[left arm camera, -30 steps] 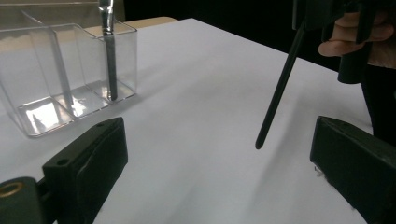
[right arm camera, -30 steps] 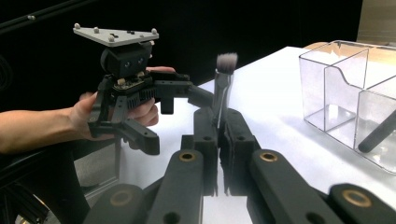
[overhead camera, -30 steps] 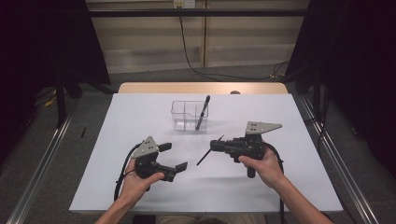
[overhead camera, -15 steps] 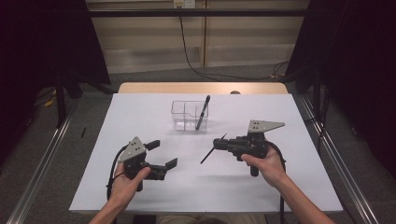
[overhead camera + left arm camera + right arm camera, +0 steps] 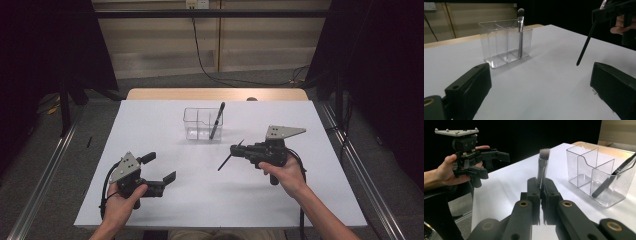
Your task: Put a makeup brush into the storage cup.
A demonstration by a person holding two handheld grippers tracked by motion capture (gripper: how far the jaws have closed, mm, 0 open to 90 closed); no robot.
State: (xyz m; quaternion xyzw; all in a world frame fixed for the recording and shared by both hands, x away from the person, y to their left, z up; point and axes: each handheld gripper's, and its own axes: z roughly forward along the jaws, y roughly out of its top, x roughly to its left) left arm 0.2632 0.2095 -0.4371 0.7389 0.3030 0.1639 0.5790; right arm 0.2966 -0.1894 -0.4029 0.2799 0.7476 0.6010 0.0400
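Makeup brush (image 5: 543, 162) sits clamped between the jaws of the right gripper (image 5: 239, 150), its bristle tip poking up past them in the right gripper view and its dark handle (image 5: 224, 162) slanting down toward the white table (image 5: 300, 200) without seeming to touch it. A second brush (image 5: 216, 121) leans in an end compartment of the clear organizer (image 5: 196, 124), which stands near the table's far edge. The left gripper (image 5: 162, 167), held low at the near left and well apart from the organizer, has its jaws spread wide with nothing between them.
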